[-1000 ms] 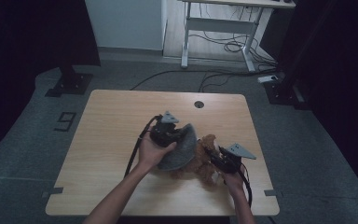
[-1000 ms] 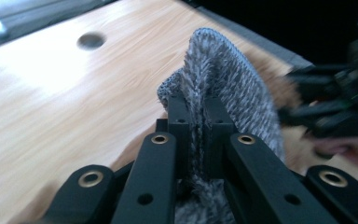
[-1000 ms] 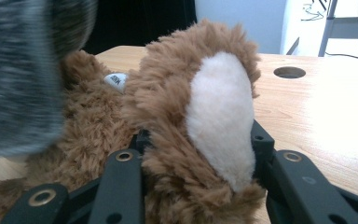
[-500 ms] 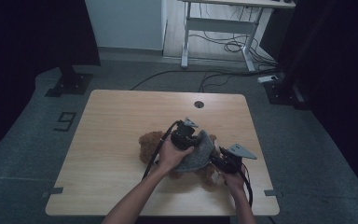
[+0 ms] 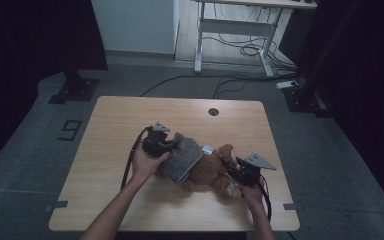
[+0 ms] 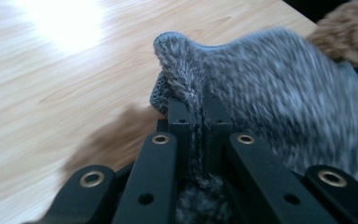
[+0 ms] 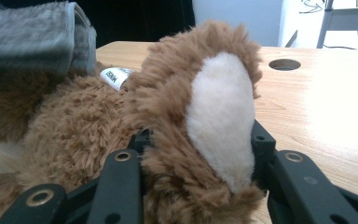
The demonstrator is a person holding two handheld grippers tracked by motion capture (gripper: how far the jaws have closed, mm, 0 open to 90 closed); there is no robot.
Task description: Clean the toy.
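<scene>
While the grey knitted garment (image 5: 182,156) is drawn over the brown plush bear (image 5: 212,172), lying lengthwise across the table (image 5: 130,115), its hem is pinched between the closed jaws of the left gripper (image 5: 166,148), at the bear's left end. The bear's foot (image 7: 219,116) is clamped by the right gripper (image 5: 234,169). Both forearms are extended forward, low over the tabletop.

A brown plush teddy bear (image 5: 211,170) is lying on the right half of the light wooden table (image 5: 115,125), with a grey knitted garment (image 5: 182,156) lying over its left part. The left gripper (image 5: 161,144) is sitting left of the garment, the right gripper (image 5: 234,170) at the bear's right end. A round cable hole (image 5: 213,111) is lying behind them.
</scene>
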